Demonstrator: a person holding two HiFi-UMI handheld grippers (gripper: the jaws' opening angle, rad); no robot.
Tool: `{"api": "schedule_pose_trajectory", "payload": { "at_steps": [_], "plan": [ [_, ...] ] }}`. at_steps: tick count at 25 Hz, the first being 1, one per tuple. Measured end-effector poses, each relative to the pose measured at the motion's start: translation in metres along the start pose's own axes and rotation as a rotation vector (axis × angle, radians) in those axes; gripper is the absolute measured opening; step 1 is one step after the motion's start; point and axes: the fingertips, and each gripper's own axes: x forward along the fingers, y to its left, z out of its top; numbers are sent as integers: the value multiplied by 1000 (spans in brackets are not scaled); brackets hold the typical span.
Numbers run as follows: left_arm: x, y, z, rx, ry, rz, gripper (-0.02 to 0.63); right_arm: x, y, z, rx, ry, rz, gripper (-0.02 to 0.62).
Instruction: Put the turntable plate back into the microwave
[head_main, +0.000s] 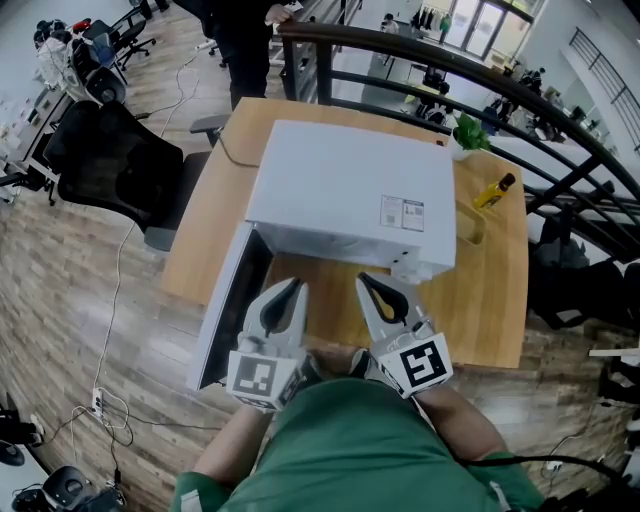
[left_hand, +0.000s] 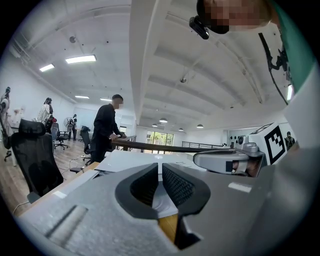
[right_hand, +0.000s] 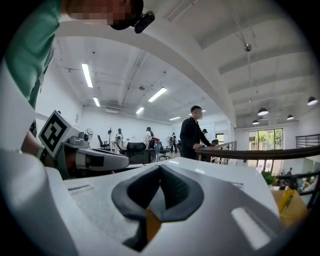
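A white microwave stands on a wooden table, its door swung open to the left. Both grippers hover side by side just in front of its opening, above the table's near edge. My left gripper has its jaws together with nothing between them, and my right gripper is shut and empty as well. The left gripper view looks over shut jaws at the microwave's top; the right gripper view does the same past its own tips. I see no turntable plate in any view, and the microwave's inside is hidden.
A yellow bottle and a small green plant stand on the table to the right of the microwave. A black office chair sits left of the table. A dark railing curves behind it, with a person in black beyond.
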Motion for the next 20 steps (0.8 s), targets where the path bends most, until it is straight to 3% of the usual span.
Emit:
{"api": "schedule_pose_trajectory", "payload": {
  "at_steps": [20],
  "plan": [
    [8,-13,-6,20,38,-24,34,1,-4,2,24,-13,10,3]
  ]
}}
